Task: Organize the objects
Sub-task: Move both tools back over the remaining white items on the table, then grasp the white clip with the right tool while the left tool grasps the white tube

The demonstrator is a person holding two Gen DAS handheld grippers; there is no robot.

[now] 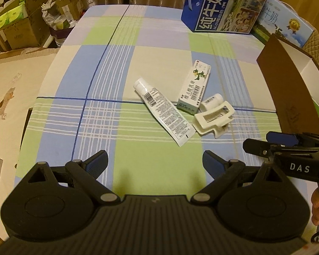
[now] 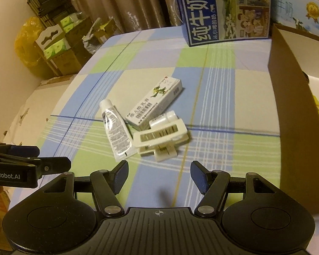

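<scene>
Where the checked cloth (image 1: 121, 68) of blue, green and cream squares covers the table, a dark blue milk carton (image 1: 223, 6) stands at the far edge with a paler blue carton (image 1: 287, 21) just beside it on the right. A brown cardboard box (image 2: 297, 110) stands open along the right side of the cloth. Both grippers hover over the near edge, holding nothing: the left gripper (image 1: 155, 165) has its blue-padded fingers spread wide, and the right gripper (image 2: 159, 174) likewise has its fingers parted. A small cluster lies mid-cloth, ahead of both: a white squeeze tube (image 1: 163, 110) lying flat with its barcode upward, a white-and-green ointment box (image 1: 194, 87) touching its right side, a cream hair claw clip (image 1: 212, 119) just in front of that box, and a small white bottle (image 1: 212, 101) on its side, wedged between clip and box.
</scene>
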